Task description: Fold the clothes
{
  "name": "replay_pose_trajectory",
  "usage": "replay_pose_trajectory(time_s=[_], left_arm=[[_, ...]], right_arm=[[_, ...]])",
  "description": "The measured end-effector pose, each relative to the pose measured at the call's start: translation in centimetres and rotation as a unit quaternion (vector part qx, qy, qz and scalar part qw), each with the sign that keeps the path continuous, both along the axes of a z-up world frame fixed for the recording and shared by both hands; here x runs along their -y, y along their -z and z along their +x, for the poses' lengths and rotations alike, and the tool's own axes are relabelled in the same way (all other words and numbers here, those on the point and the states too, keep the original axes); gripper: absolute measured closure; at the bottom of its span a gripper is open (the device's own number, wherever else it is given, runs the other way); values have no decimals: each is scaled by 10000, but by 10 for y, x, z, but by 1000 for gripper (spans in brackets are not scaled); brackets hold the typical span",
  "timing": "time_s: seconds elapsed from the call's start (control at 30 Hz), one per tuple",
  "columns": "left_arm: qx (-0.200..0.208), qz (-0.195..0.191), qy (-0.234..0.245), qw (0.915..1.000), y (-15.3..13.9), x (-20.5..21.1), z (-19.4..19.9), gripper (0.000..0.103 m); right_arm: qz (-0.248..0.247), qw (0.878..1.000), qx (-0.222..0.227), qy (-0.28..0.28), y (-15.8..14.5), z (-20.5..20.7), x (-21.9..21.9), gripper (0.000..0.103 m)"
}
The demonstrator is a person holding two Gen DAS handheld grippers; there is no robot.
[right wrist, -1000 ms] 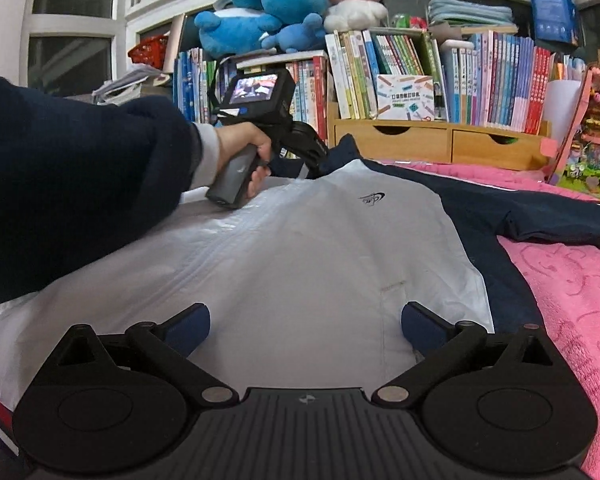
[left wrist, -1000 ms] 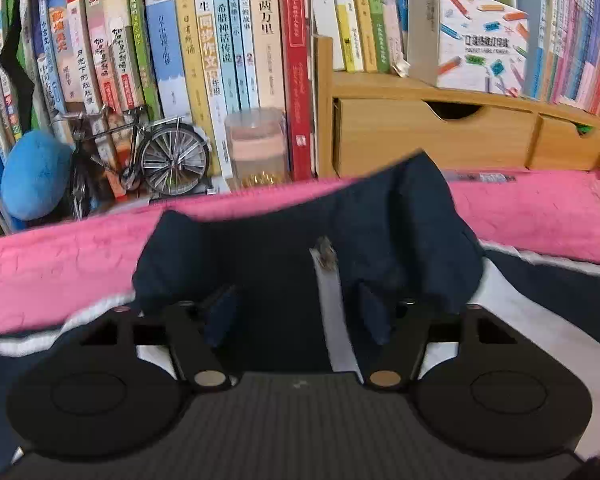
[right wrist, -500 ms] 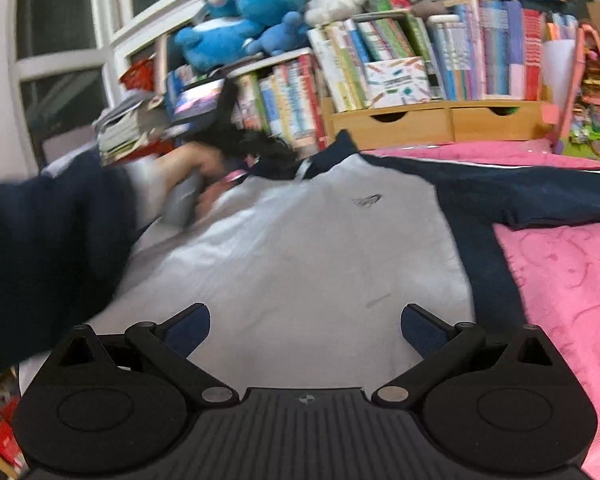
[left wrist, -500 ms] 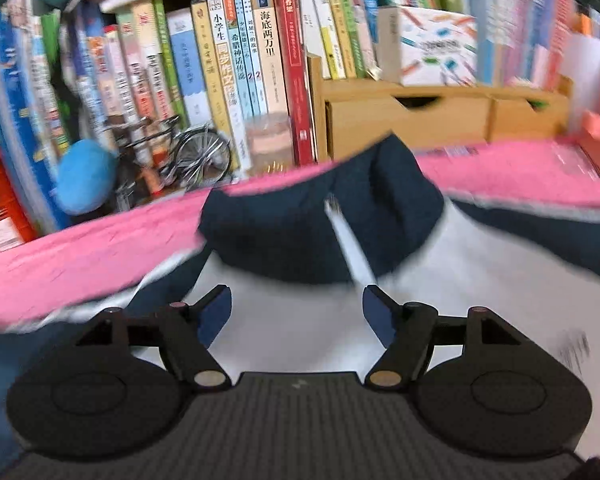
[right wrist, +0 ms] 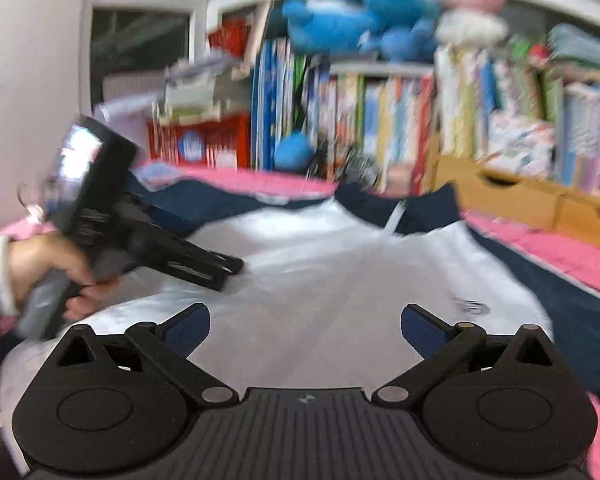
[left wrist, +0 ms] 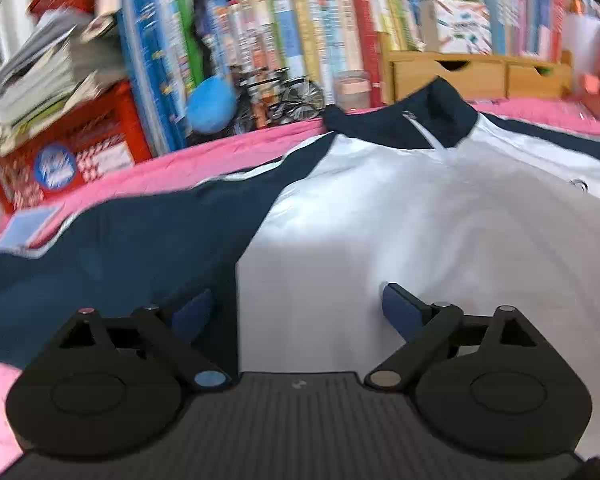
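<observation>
Hovering with fingers spread wide and nothing between them, the left gripper (left wrist: 296, 312) sits over the jacket (left wrist: 400, 216), one fingertip above the navy sleeve (left wrist: 112, 256), the other above the white front. Right gripper (right wrist: 305, 326) likewise released, fingers apart over the white panel. Jacket lies flat on a pink cover (left wrist: 204, 160); navy collar (left wrist: 400, 120) ahead of the fingers, bookshelf (left wrist: 300, 32) beyond. Views blurred.

You have room above the jacket (left wrist: 400, 216); behind its collar, books (left wrist: 300, 40) and a wooden drawer box (left wrist: 452, 74) block you.
</observation>
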State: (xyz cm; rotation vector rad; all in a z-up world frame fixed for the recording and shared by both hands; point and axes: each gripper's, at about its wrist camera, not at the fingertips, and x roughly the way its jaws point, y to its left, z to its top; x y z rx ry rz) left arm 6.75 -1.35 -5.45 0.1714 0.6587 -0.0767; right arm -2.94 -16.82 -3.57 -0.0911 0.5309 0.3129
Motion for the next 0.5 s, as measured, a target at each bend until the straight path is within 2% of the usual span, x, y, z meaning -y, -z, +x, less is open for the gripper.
replay_pose_trajectory(time_s=[0.1, 0.3, 0.37, 0.43, 0.5], left_arm=[[-52, -138, -26, 9999, 1, -6, 1, 6], [-103, -251, -45, 9996, 4, -11, 2, 5], [-163, -374, -61, 9991, 5, -15, 4, 3], [-202, -461, -65, 9987, 5, -18, 4, 3], [-211, -476, -60, 9986, 6, -19, 5, 3]], right_arm=[[-204, 9988, -418, 126, 11, 39, -4, 0], [-441, 9889, -790, 1178, 28, 83, 59, 0], [-364, 9848, -773, 1514, 32, 89, 92, 0], [-320, 9746, -780, 2075, 34, 90, 129, 1], [-277, 9707, -736, 2273, 30, 89, 141, 1]])
